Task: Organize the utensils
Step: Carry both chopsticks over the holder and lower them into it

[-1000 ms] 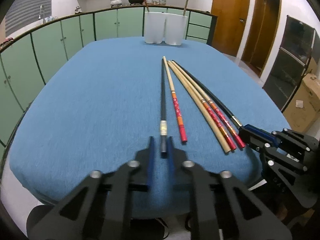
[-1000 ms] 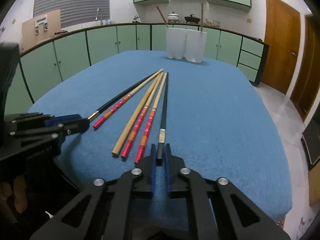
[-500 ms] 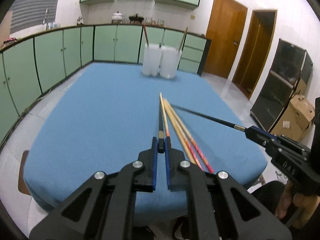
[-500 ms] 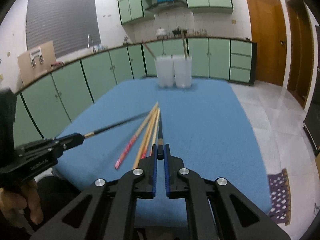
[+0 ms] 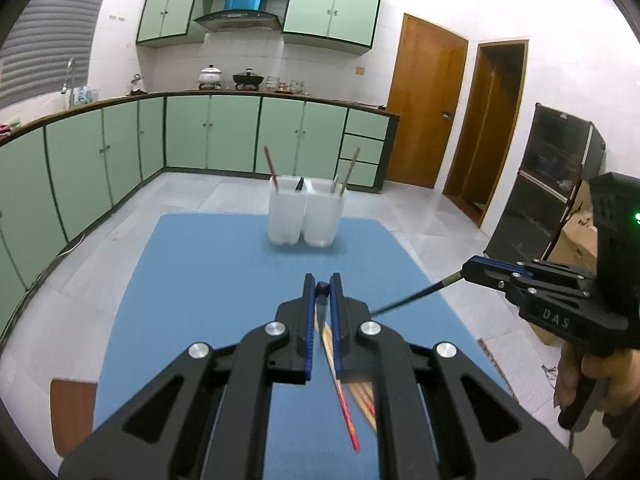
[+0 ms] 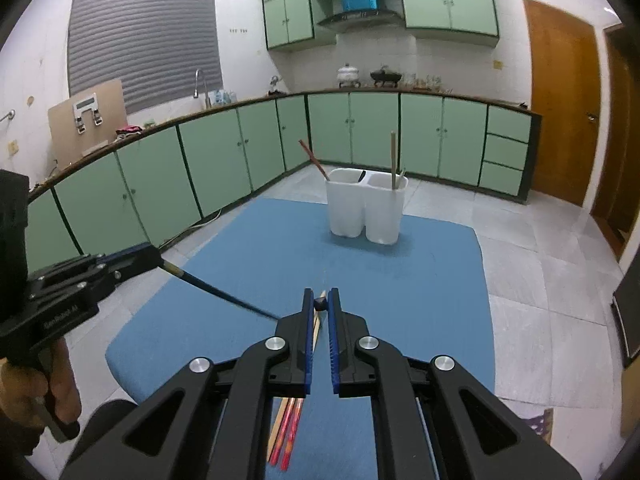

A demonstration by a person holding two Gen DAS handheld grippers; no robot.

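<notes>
My left gripper (image 5: 322,280) is shut on the end of a black chopstick (image 5: 322,289), held high above the blue table (image 5: 200,280). My right gripper (image 6: 320,300) is likewise shut on a second black chopstick (image 6: 320,303). Each gripper shows in the other's view: the right one (image 5: 472,270) with its stick (image 5: 412,298) slanting down-left, the left one (image 6: 154,258) with its stick (image 6: 224,294) slanting down-right. Several red-and-wood chopsticks (image 6: 288,428) lie on the cloth below. A white twin holder (image 6: 366,208) stands at the table's far end with a few sticks inside.
Green cabinets (image 6: 224,160) run along the left and back walls. Two wooden doors (image 5: 428,104) and a dark glass cabinet (image 5: 560,184) stand on the right, with a cardboard box beside it. A brown seat (image 5: 74,412) sits at the table's near left corner.
Both grippers have risen well above the table, each lifting its black chopstick off the cloth. The other chopsticks stayed lying on the table.
</notes>
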